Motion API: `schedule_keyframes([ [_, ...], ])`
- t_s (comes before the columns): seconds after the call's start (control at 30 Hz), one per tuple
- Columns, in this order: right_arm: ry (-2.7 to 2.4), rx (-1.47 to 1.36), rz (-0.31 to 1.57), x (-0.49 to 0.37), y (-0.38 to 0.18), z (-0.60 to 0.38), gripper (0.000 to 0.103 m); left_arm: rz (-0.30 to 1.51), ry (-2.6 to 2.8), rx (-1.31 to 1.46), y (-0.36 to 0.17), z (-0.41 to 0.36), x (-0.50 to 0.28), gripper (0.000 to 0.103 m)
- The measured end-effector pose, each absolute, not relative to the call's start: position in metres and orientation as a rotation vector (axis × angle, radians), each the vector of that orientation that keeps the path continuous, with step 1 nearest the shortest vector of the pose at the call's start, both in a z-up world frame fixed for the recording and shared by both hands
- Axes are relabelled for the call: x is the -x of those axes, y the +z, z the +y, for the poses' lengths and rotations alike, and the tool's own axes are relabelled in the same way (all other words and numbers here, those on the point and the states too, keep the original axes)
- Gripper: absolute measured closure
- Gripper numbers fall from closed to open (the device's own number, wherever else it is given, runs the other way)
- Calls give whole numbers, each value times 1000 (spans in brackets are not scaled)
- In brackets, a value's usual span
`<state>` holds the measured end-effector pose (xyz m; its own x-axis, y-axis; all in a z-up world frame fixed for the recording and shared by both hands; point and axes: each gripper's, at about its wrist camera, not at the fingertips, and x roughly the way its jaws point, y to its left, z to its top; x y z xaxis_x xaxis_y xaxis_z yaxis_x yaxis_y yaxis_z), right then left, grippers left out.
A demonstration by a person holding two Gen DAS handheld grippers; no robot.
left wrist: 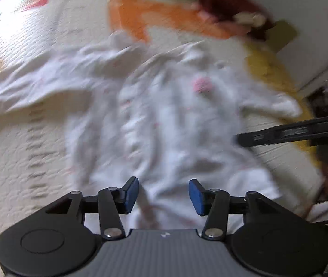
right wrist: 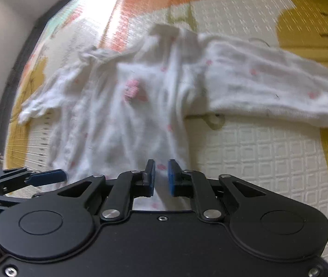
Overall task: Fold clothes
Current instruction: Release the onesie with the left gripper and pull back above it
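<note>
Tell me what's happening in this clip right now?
A person with a gripper in each hand is working on a white garment spread on a patterned mat. The left gripper is open above the garment's near end. The right gripper is almost closed with fabric between its pads, though blur hides whether it grips. No fold is visible yet.

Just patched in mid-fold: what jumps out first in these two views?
A white garment with pink spots lies spread and rumpled on a patterned play mat, one sleeve stretched to the right. The left gripper hovers over its lower end with jaws wide open. The right gripper has jaws nearly closed, a narrow gap showing fabric.
</note>
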<state>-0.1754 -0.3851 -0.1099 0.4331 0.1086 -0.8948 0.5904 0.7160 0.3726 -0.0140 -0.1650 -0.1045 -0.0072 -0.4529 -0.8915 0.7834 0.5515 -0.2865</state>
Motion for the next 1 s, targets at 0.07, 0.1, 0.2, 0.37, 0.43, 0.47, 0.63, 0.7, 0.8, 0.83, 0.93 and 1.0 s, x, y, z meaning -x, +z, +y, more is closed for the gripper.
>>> schedule_keyframes([
  [0.07,-361,-736,1101,180,-109,-387,93,1231,-994,-319,-104,-159,10,51],
  [0.1,-373,-732,1101,182,-109,-388,93,1233,-982,-313,-103,-157,8,49],
  [0.2,-410,-748,1096,190,-105,-392,92,1222,-916,-307,-99,-150,2,44],
  [0.37,-436,-684,1040,197,-82,-388,67,1184,-862,-262,-81,-144,-8,32],
  [0.43,-429,-659,1016,195,-71,-384,63,1165,-858,-271,-73,-148,-5,27],
  [0.47,-428,-651,1006,193,-65,-382,61,1154,-857,-277,-69,-151,-4,25],
  [0.63,-446,-636,986,183,-36,-373,48,1099,-854,-307,-49,-162,5,17],
  [0.7,-460,-614,983,179,-25,-368,38,1077,-852,-319,-41,-167,8,14],
  [0.8,-473,-583,976,176,-11,-360,26,1044,-850,-336,-29,-174,14,11],
  [0.83,-475,-575,976,175,-8,-357,24,1034,-849,-342,-25,-177,15,11],
  [0.93,-483,-555,993,173,0,-350,19,1041,-815,-346,-21,-180,17,10],
  [1.0,-486,-531,1017,171,2,-344,18,1052,-777,-347,-22,-182,17,10],
])
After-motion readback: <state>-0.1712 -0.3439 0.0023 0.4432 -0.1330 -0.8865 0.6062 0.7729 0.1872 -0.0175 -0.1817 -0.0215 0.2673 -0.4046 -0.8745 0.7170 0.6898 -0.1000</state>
